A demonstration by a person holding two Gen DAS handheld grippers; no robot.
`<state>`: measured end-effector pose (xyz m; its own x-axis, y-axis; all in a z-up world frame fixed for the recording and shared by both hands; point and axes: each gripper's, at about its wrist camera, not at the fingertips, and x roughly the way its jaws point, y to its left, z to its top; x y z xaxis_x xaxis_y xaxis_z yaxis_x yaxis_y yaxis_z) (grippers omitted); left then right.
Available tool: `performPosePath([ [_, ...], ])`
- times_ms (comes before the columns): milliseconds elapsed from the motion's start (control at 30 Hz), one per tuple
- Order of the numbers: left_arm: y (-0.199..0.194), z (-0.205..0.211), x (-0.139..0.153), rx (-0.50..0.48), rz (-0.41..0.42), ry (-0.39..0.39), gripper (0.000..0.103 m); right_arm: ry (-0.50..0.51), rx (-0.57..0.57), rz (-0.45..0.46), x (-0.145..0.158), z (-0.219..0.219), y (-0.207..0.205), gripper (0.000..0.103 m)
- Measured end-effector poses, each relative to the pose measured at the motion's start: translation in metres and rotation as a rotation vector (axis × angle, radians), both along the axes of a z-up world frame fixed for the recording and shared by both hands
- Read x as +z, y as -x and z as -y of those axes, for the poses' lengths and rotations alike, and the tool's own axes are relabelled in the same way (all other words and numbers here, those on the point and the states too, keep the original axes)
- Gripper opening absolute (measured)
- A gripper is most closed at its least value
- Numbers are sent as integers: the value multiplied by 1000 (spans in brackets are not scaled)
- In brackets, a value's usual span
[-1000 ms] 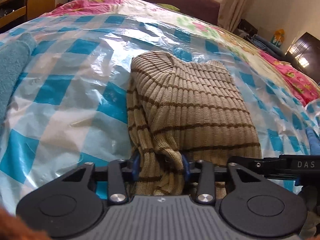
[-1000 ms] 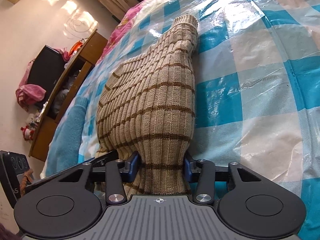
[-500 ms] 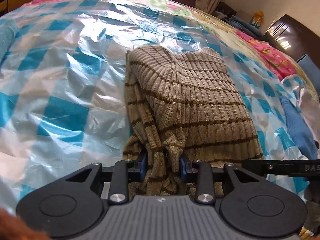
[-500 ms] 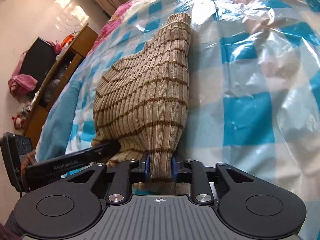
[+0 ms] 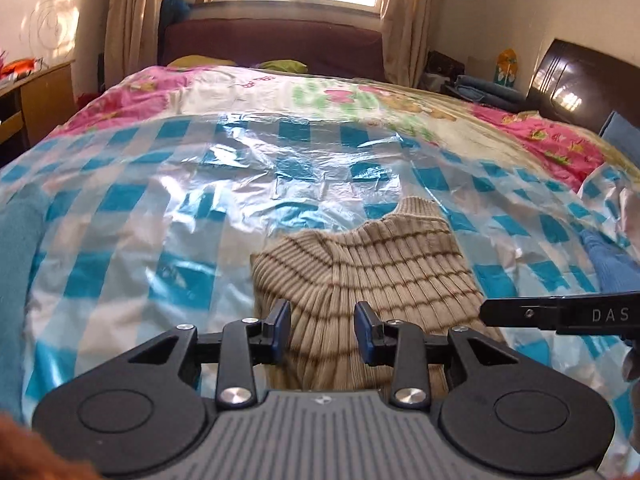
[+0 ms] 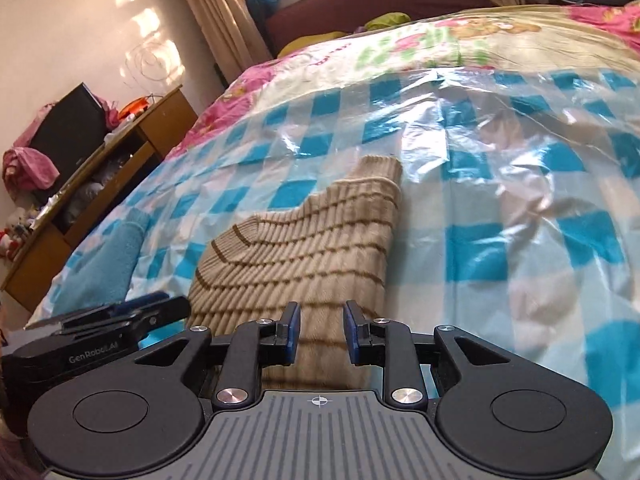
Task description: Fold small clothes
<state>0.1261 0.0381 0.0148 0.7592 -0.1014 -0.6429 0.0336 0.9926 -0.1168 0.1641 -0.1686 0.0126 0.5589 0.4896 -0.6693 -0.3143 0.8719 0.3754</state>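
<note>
A beige ribbed sweater (image 5: 372, 260) with thin brown stripes lies on the blue-and-white checked plastic sheet (image 5: 200, 208) over the bed. Its near edge is raised off the sheet. My left gripper (image 5: 322, 330) is shut on the near left part of that edge, with knit bunched between the blue pads. In the right wrist view, the right gripper (image 6: 322, 332) is shut on the sweater (image 6: 304, 248) at its near right part. Each gripper shows in the other's view: the right one (image 5: 560, 314) at the right edge, the left one (image 6: 112, 320) at the lower left. The sweater's collar end rests farther away on the sheet.
A teal towel (image 5: 16, 260) lies at the sheet's left side, and a blue garment (image 5: 608, 260) at its right. A floral quilt (image 5: 320, 92) covers the far half of the bed. A wooden desk (image 6: 120, 160) stands to the left, a dark headboard (image 5: 580, 80) to the right.
Both grippers have risen with the sweater's near edge, and the views have tipped up toward the window. The right jaws narrowed on the fabric early on.
</note>
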Motion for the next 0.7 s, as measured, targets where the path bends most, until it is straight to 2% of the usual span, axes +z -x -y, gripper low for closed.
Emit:
performPosePath([
  [133, -23, 0, -18, 58, -45, -76, 39, 27, 23, -10, -12, -19, -17, 25],
  [233, -25, -7, -28, 80, -76, -68, 45, 44, 28, -38, -24, -25, -25, 25],
  [333, -23, -9, -30, 89, -89, -61, 45, 39, 14, -59, -32, -28, -29, 24],
  [567, -6, -8, -14, 103, -83, -41, 44, 45, 8, 13, -3, -24, 1, 25],
  [700, 9, -8, -9, 99, -74, -30, 44, 59, 32, 25, 1, -23, 27, 25],
])
